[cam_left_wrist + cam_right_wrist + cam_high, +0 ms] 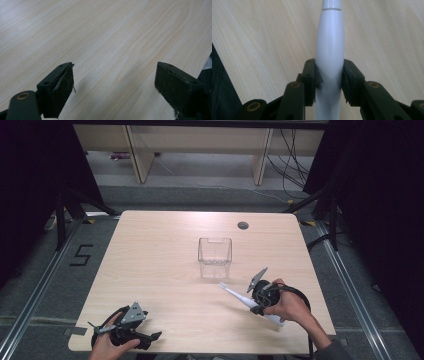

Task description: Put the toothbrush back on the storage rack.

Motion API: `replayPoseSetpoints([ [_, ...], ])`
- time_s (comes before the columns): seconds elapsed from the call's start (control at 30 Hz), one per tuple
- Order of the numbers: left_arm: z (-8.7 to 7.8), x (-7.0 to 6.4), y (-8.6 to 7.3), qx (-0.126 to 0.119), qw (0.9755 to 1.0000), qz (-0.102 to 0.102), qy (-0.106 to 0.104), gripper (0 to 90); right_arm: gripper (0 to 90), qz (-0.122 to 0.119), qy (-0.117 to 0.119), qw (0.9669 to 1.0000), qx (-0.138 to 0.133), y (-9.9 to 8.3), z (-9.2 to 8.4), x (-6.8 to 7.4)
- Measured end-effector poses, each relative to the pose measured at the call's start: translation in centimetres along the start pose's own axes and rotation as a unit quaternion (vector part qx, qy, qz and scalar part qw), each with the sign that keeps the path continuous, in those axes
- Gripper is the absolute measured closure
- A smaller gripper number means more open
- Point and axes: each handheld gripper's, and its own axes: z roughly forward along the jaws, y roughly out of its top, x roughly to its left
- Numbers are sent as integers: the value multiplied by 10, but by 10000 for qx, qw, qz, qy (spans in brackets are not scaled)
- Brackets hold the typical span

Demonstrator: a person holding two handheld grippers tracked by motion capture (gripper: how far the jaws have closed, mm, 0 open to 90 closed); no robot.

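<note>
High view: a light wooden tabletop point(165, 270) seen from above. A clear plastic container point(215, 257) stands upright near the middle. At the lower right, a person's hand holds the right hand-held gripper point(256, 307), which grips a white electric toothbrush point(240, 297). The toothbrush lies at a slant, brush head pointing toward the container and just short of it, handle end poking out behind the hand. At the lower left, the left hand-held gripper point(155, 336) rests low near the front edge, well apart from everything else.

Left gripper view: two black jaws stand wide apart with bare wood grain between them, so this hand-held gripper is released and holds nothing. It could offer no support if the toothbrush slipped.

Right gripper view: the black jaws are clenched on the smooth, rounded white body of the toothbrush point(330, 50), one pad on each side. The body tapers and looks glossy. Likely risks: the toothbrush could slide or swivel between the pads when lifted or tilted, and its long neck could strike the light container's rim and tip or push it.
</note>
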Motion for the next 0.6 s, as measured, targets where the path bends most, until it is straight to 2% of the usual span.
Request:
replayPoseSetpoints([
  [0.03, 0, 0, 0, 0, 10000, 0, 0, 153, 669, 0, 0, 10000, 0, 0, 0, 0],
  [0.07, -1, 0, 0, 24, 10000, 12, 16, 153, 669, 57, 10, 9997, -224, -2, -8, -1],
  [0.1, 0, 0, 0, 18, 10000, -1, 6, 153, 669, 57, 10, 9997, -224, -2, -8, -1],
  [0.13, -1, 0, 0, 19, 10000, 0, 17, 153, 670, 159, 19, 9994, -312, -3, -11, -2],
  [0.17, 0, 0, 0, -4, 10000, -2, 11, 153, 670, 140, -1, 9987, -482, -4, -15, -4],
  [0.27, -1, -1, 0, 8, 10000, -22, 22, 153, 669, 176, -98, 9971, -740, -6, -19, -8],
  [0.37, -1, 0, 0, 16, 10000, -21, 26, 153, 669, 359, -90, 9939, -1042, -8, -21, -10],
  [0.4, -1, 0, 0, 13, 10000, -5, 16, 153, 670, 342, -63, 9925, -1172, -9, -22, -12],
  [0.47, 0, 0, 0, 2, 10000, 2, 15, 153, 669, 432, 9, 9916, -1221, -10, -23, -11],
  [0.5, -1, 0, 0, 18, 10000, -1, 19, 153, 669, 314, -75, 9904, -1345, -10, -23, -14],
  [0.57, -1, 0, 0, 4, 10000, -67, 29, 153, 669, 403, -79, 9873, -1531, -11, -24, -15],
  [0.6, -1, 1, 0, 6, 10000, -37, 27, 153, 669, 482, -98, 9846, -1680, -11, -25, -15],
])
